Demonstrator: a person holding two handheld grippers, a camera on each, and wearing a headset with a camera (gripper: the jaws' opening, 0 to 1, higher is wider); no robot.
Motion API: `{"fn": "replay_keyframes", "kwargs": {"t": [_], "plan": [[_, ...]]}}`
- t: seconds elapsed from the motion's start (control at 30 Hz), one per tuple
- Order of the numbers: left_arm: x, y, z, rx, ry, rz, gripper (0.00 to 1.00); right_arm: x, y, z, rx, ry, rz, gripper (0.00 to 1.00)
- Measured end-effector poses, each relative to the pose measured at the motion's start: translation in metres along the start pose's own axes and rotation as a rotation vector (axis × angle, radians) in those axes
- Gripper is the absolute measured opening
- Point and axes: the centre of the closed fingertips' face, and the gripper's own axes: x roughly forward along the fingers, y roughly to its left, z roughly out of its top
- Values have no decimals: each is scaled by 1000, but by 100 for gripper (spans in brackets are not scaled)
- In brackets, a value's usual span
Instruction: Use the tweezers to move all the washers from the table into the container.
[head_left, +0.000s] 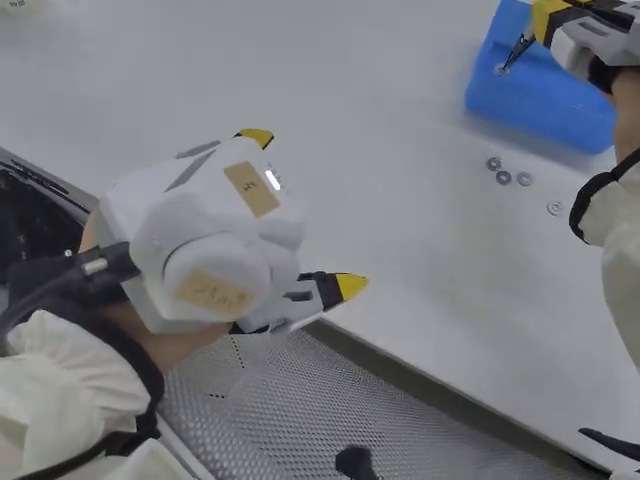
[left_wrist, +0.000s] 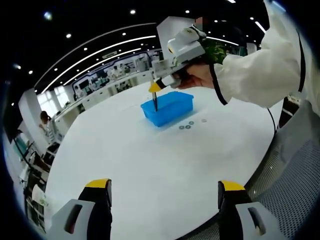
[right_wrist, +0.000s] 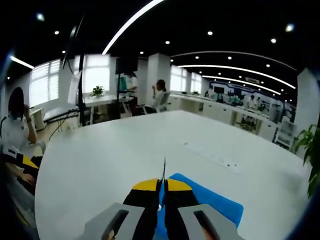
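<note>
A: Head view?
B: Right tongs (head_left: 545, 22) clamp tweezers (head_left: 517, 48), tips over blue container (head_left: 545, 100); four washers (head_left: 503, 178) on counter (head_left: 380, 150) beside it.
A: Left gripper view?
B: Left tongs (left_wrist: 162, 187) spread wide, empty.
A: Right gripper view?
B: Jaws pinch tweezers above container.

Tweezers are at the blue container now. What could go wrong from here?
1. Three of the washers on the table lie close together beside the container; the tweezers in the right gripper may nudge neighbours.
2. The tips hang near the container's edge, so a release might miss.
</note>
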Motion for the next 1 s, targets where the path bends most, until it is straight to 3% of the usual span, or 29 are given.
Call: {"fn": "replay_keyframes", "kwargs": {"t": [0.4,1.0], "plan": [[0,0,1,-7,-4,-3,90,13,0,-25,-33,56,-6,0],[2,-1,-1,1,10,-6,90,10,-3,-26,-46,39,-21,1]]}}
